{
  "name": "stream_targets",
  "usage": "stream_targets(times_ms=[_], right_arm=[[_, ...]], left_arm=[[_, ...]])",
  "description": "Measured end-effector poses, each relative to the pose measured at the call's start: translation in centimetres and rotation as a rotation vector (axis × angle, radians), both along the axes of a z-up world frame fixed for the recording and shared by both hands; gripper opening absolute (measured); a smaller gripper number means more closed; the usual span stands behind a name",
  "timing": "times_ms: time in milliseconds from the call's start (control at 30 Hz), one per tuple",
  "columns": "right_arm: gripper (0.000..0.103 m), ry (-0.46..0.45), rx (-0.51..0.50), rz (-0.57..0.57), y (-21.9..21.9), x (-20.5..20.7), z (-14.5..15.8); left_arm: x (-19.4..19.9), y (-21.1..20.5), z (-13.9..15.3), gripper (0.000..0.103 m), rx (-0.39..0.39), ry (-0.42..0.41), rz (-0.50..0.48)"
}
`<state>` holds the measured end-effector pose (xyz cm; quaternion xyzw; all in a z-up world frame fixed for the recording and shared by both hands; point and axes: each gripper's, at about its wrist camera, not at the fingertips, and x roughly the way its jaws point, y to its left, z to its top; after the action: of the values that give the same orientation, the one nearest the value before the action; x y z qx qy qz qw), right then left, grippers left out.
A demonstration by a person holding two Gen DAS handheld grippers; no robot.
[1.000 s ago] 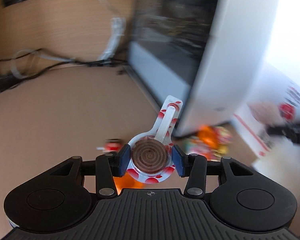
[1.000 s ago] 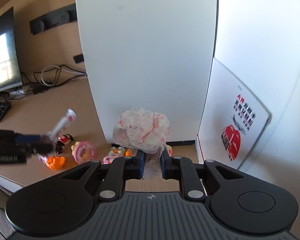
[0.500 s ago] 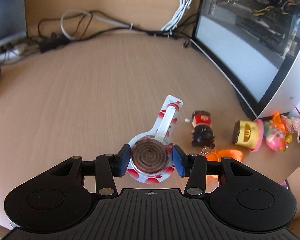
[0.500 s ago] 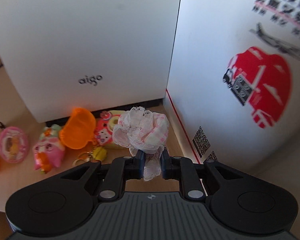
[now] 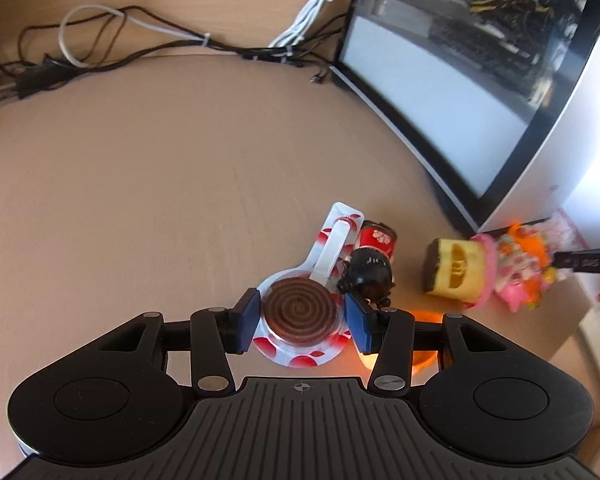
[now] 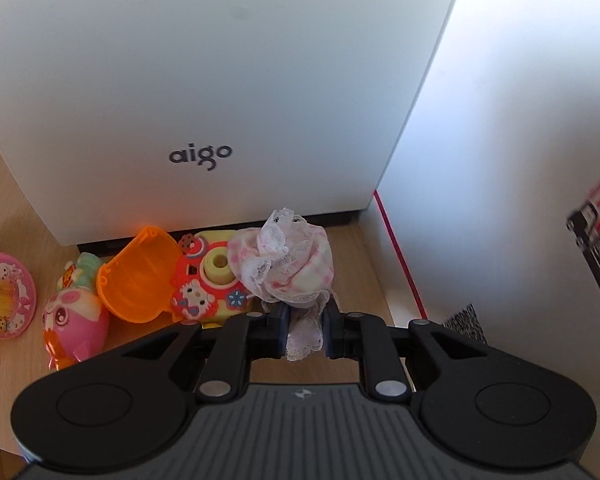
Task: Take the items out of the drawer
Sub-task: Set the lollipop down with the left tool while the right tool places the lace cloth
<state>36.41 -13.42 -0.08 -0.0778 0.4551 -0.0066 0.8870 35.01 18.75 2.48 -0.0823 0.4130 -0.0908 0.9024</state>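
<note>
Left claw (image 5: 300, 320): blue pads spread wide, clamped on either side of the lollipop, low centre of the left wrist view.
Lollipop (image 5: 299, 311): flat brown spiral disc in glossy clear wrap with red blotches; its white stick slants toward the upper right.
Right claw (image 6: 305, 334): narrow, its jaws just easing apart, with the tail of the lace scrunchie between the pads, centre of the right wrist view.
Lace scrunchie (image 6: 286, 260): soft, bunched ring of pink-and-white fabric, frilled at the edges, bulging above the pads.
Worktop (image 5: 160, 168): pale wood grain, matte.
Doll keychain (image 5: 370, 264): small glossy figure, black hair, red body, just right of the lollipop stick.
Toy camera (image 6: 212, 276): yellow plastic, red cartoon front, left of the scrunchie.
Orange shell (image 6: 138, 276): translucent half-capsule, touching the camera.
Pink figure (image 6: 74, 316): smooth, rounded, lower left.
Computer case (image 6: 204, 80): smooth white panel marked "aigo", filling the upper frame.
Cables (image 5: 140, 40): thin black and white loops, upper left of the left wrist view.
</note>
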Motion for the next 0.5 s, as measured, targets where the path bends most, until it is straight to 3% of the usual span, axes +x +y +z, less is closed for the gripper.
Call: stream_targets(times_ms=[133,300,500], right_arm=[[0.034,0.006,0.008,0.004,-0.5,-0.3,0.1],[0.040,-0.004,0.041,0.025,-1.1,-1.0,0.6],[0.058,-0.063,0.120,0.062,-1.7,-2.4,2.0]], left_arm=[[0.0,0.2,0.1,0.050,-0.005,-0.006,0.005],[0.1,0.8,1.0,0.050,-0.025,-0.025,-0.009],[0.1,1.8,2.2,0.050,-0.093,-0.029,0.036]])
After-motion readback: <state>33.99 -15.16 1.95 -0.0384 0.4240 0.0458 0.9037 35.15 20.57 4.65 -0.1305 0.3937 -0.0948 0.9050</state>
